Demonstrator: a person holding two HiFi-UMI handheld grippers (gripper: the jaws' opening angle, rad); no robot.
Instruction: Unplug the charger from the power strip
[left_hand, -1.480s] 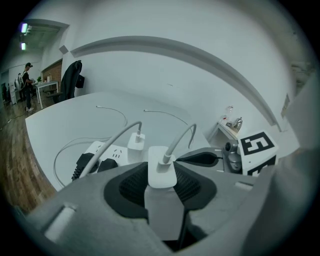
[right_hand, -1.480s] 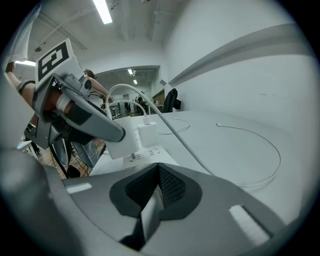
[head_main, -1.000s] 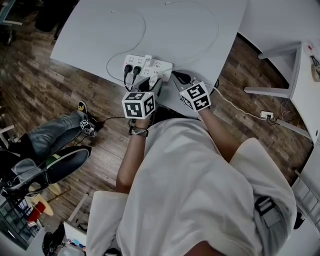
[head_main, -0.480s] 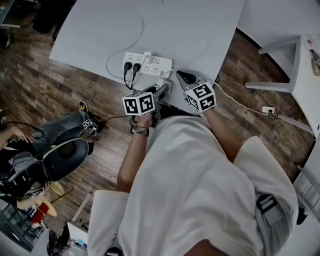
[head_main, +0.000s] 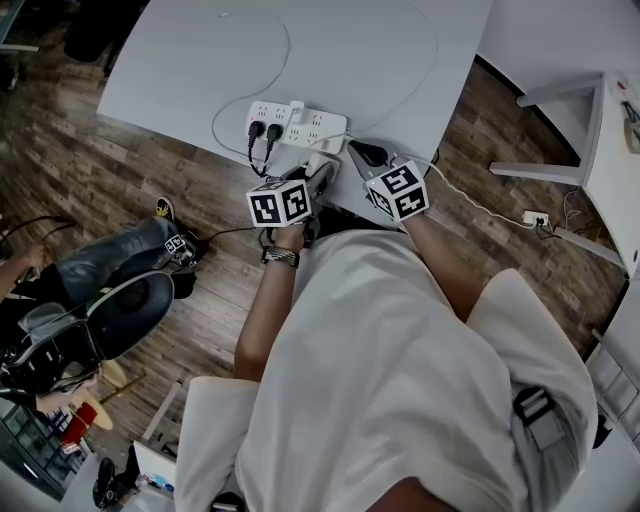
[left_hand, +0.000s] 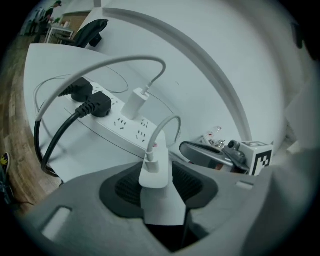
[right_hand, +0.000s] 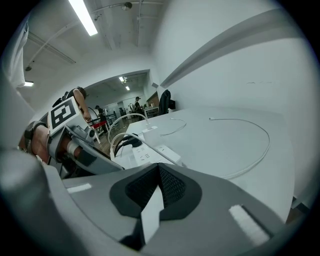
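The power strip lies near the surface's front edge. The charger is out of it, clamped in my left claw, whose jaws have just been easing apart. My right claw is closed together, empty.

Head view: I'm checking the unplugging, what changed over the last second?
The left gripper rolled and sank slightly beside the power strip, the charger between its jaws, which have just been opening. Unchanged: the right gripper shut and idle, another white charger and two black plugs in the strip.
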